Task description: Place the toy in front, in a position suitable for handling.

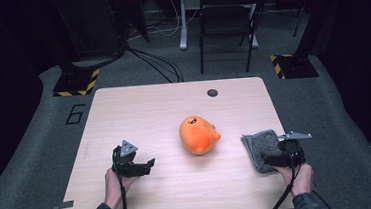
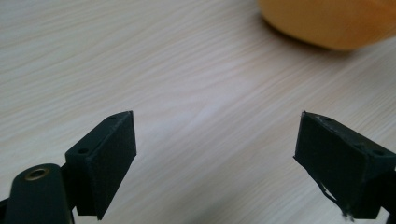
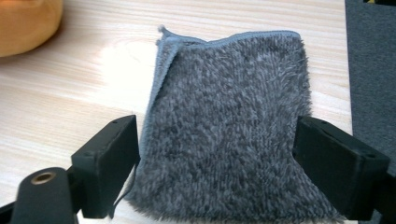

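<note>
**Grey cloth folded at right edge; both tongs released**

Item 1, grey cloth (image 1: 262,150): fluffy, lying folded flat on the bench (image 1: 138,108) near its right edge, towards the near right corner. In the right gripper view its stitched hem runs along the far side with one corner slightly turned up. Judged status: the fold looks finished and the cloth set down; any remaining work would be squaring it or moving it aside.

Item 2, orange plush toy (image 1: 199,134): resting at mid-bench, well apart from the cloth, touched by neither tool.

Item 3, right gripper (image 3: 217,163): jaws spread wide either side of the cloth, pads clear of the pile, nothing grasped. Held low over the cloth's near part, pointing across the bench away from the person; hand behind it at the near edge.

Item 4, left gripper (image 2: 217,158): jaws wide apart over bare wood, empty. Positioned near the left near corner, angled towards the toy.
</note>
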Tool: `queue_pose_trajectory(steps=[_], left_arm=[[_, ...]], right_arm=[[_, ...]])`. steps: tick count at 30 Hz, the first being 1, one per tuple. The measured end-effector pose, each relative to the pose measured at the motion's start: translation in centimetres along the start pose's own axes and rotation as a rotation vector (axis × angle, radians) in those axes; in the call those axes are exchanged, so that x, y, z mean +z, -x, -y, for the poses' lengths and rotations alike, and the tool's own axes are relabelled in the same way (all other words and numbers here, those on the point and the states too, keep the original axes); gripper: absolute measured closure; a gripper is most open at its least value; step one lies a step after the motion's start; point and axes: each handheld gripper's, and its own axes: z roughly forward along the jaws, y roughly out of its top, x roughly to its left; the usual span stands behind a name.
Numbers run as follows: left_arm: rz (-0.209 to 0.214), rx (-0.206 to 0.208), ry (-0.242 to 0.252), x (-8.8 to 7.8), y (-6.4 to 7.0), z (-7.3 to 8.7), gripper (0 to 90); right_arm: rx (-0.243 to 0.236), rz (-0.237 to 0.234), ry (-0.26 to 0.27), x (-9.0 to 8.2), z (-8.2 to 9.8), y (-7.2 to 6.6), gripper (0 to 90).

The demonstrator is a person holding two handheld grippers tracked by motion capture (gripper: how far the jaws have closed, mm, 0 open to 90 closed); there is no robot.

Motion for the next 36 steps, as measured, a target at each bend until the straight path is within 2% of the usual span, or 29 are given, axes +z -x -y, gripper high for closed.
queue_pose_trajectory(steps=[3, 7, 10, 15, 17, 19, 20, 21, 22, 24, 25, 26, 27, 28, 29, 30, 31, 33, 36], left_arm=[[0.013, -0.017, 0.047, 0.8, 1.5, -2.0, 12.1], [0.024, -0.004, 0.06, 2.1, 3.4, -4.9, 12.2], [0.042, -0.022, 0.075, 3.3, 4.6, -6.9, 12.3], [0.033, -0.011, 0.058, 5.6, 6.5, -10.4, 12.3], [0.039, -0.019, 0.05, 6.4, 7.2, -11.7, 12.3], [0.027, -0.022, 0.046, 7.3, 8.0, -12.8, 12.3], [0.028, -0.024, 0.027, 7.7, 8.4, -13.2, 12.3], [0.016, -0.029, 0.018, 8.3, 8.7, -13.5, 12.3], [-0.001, -0.022, -0.005, 8.7, 8.9, -13.7, 12.3], [-0.039, -0.008, -0.062, 9.9, 9.3, -13.7, 14.2], [-0.046, -0.019, -0.087, 10.6, 9.3, -13.5, 14.4], [-0.029, -0.043, -0.117, 11.2, 9.1, -13.1, 15.3], [-0.033, -0.067, -0.127, 11.8, 8.9, -12.6, 15.3], [-0.052, -0.064, -0.121, 12.2, 8.8, -12.1, 22.4], [-0.057, -0.057, -0.128, 12.3, 8.7, -11.7, 22.4], [-0.06, -0.064, -0.12, 12.4, 8.5, -11.3, 31.9], [-0.056, -0.056, -0.109, 12.4, 8.4, -10.9, 31.9], [-0.03, -0.055, -0.099, 12.1, 8.2, -10.7, 42.9], [0.002, -0.014, -0.077, 11.8, 8.0, -10.7, 57.3]], right_arm=[[-0.007, -0.002, 0.004, -0.1, -0.1, -0.1, 13.5], [-0.015, 0.006, -0.004, 0.0, 0.0, -0.1, 13.7], [-0.013, 0.008, -0.007, 0.1, 0.1, 0.1, 13.8], [-0.004, 0.002, -0.006, 0.1, 0.0, 0.2, 13.8], [0.006, 0.002, -0.006, 0.1, 0.0, 0.3, 13.8], [-0.001, 0.0, -0.01, 0.3, 0.1, 0.4, 13.8], [0.007, -0.002, -0.017, 0.3, 0.1, 0.4, 13.8], [-0.001, -0.001, -0.016, 0.4, 0.1, 0.4, 13.8], [0.01, 0.002, -0.02, 0.3, 0.1, 0.4, 13.8], [0.0, 0.0, -0.012, 0.3, 0.1, 0.6, 13.8], [-0.003, -0.004, -0.009, 0.4, 0.1, 0.7, 13.8], [-0.003, -0.002, -0.015, 0.3, 0.1, 0.6, 13.8], [-0.003, -0.002, -0.015, 0.3, 0.1, 0.6, 13.8], [0.0, -0.005, -0.019, 0.3, 0.1, 0.6, 13.9], [0.0, -0.005, -0.019, 0.3, 0.1, 0.6, 13.9], [-0.006, -0.004, -0.019, 0.4, 0.1, 0.6, 14.1], [-0.006, -0.004, -0.019, 0.4, 0.1, 0.6, 14.1], [-0.011, -0.003, -0.015, 0.4, 0.0, 0.6, 14.3], [-0.007, -0.005, -0.021, 0.5, -0.1, 0.5, 14.5]])
